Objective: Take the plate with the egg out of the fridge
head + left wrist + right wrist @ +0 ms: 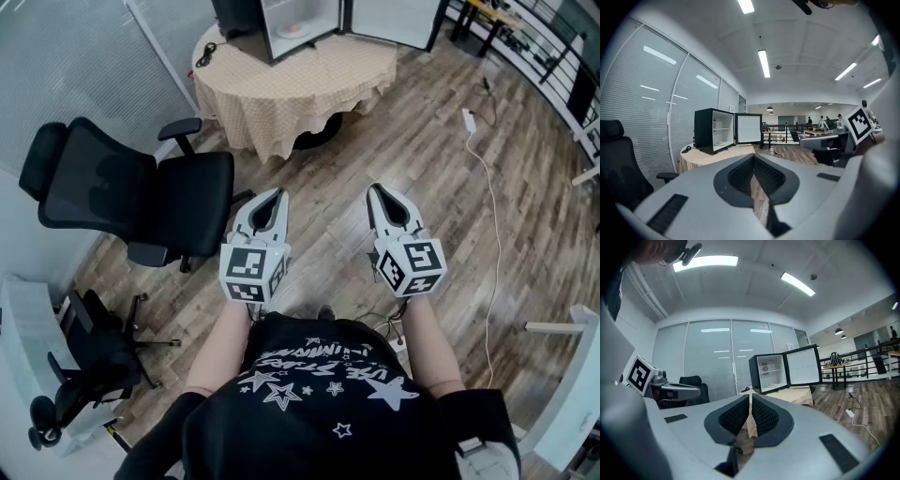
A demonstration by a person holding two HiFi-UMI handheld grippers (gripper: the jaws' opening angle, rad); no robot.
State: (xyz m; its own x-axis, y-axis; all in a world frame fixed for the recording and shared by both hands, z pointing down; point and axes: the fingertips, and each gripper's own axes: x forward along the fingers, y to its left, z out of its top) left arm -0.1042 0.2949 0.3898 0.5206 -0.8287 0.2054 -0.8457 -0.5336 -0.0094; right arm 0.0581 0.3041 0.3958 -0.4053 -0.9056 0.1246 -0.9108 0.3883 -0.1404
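Observation:
A small black fridge (281, 23) stands open on a round table (291, 84) across the room. On its lower shelf sits a white plate with an egg (292, 30). The plate (720, 143) shows small in the left gripper view, and the plate (771, 385) also shows in the right gripper view. Both grippers are held side by side at waist height, far from the fridge and pointing toward it. My left gripper (273, 197) is shut with nothing in it. My right gripper (379, 192) is likewise shut and empty.
The table carries a checkered cloth. A black office chair (131, 192) stands to my left and a tipped chair base (89, 370) at the lower left. A white cable with a power strip (469, 120) runs over the wood floor at right. Blinds cover the glass wall (66, 66).

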